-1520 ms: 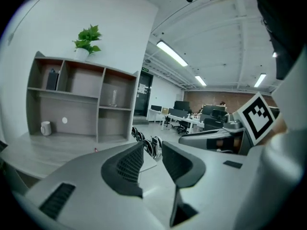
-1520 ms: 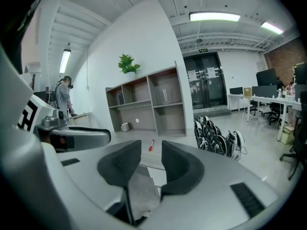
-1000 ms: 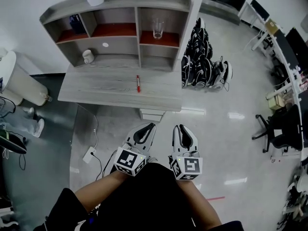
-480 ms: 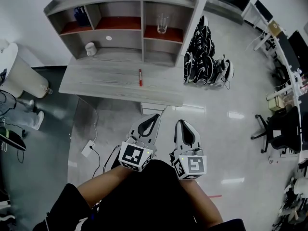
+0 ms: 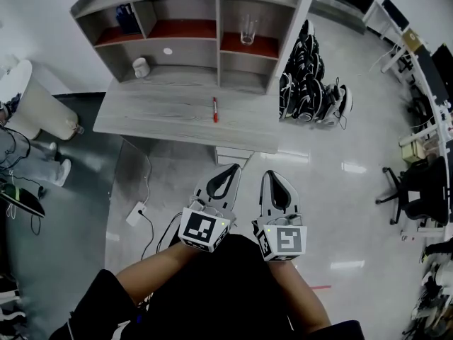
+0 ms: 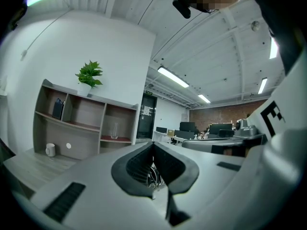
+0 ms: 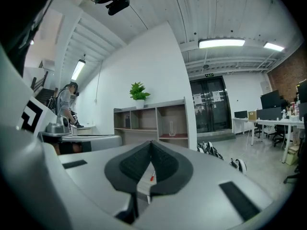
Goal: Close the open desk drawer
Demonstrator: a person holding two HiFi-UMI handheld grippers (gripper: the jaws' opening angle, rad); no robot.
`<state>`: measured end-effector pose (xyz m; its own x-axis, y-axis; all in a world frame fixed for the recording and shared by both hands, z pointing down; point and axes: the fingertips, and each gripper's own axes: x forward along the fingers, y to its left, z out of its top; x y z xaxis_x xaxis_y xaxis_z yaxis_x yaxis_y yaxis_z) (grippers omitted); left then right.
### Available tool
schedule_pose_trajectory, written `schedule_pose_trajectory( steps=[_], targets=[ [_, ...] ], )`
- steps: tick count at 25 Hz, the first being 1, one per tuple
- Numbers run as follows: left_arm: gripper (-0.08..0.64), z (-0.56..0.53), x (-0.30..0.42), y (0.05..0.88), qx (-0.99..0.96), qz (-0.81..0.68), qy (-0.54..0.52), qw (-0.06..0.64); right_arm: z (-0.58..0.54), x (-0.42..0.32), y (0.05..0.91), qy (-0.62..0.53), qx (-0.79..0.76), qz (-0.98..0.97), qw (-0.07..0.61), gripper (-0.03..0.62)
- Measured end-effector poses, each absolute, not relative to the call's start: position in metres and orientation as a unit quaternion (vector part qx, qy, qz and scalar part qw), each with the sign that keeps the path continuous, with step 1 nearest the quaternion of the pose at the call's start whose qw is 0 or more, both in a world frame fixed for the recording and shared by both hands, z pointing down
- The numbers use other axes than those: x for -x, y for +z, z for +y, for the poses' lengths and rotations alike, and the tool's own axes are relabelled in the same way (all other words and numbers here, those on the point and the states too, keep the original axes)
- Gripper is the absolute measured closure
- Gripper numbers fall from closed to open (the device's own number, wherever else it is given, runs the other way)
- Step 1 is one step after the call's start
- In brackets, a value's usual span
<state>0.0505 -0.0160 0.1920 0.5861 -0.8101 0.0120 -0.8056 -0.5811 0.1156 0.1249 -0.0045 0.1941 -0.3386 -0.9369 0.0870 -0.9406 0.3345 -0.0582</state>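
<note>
The grey wooden desk [image 5: 163,122] with its shelf unit stands ahead of me. Under its front edge a pale drawer [image 5: 233,154] sticks out a little. My left gripper [image 5: 234,167] is held level just short of that drawer, jaws shut with nothing between them. My right gripper [image 5: 273,176] is beside it to the right, also shut and empty. In the left gripper view the left gripper [image 6: 153,145] has its dark pads closed together. The right gripper [image 7: 151,145] shows the same in the right gripper view, with a red pen [image 7: 152,177] on the desk beyond.
A red pen [image 5: 215,110] lies on the desktop, a mug [image 5: 141,67] and a glass [image 5: 248,28] on the shelves. Black-and-white gear [image 5: 309,91] is piled right of the desk. A power strip [image 5: 136,214] lies left, near a white bin [image 5: 32,112]. A person [image 7: 67,104] stands far off.
Both grippers have risen a little and sit nearer the desk's front edge in the picture. Their jaws, slightly apart before, have come together.
</note>
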Motion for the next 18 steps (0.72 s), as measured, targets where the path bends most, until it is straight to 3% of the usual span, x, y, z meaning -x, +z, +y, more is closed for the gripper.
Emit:
schedule_pose_trajectory(
  steps=[18],
  targets=[
    [0.546, -0.011, -0.068, 0.194, -0.894, -0.443, -0.023, 0.063, -0.001, -0.131, 0.19, 0.038, -0.565, -0.824, 0.0, 0.575]
  ],
)
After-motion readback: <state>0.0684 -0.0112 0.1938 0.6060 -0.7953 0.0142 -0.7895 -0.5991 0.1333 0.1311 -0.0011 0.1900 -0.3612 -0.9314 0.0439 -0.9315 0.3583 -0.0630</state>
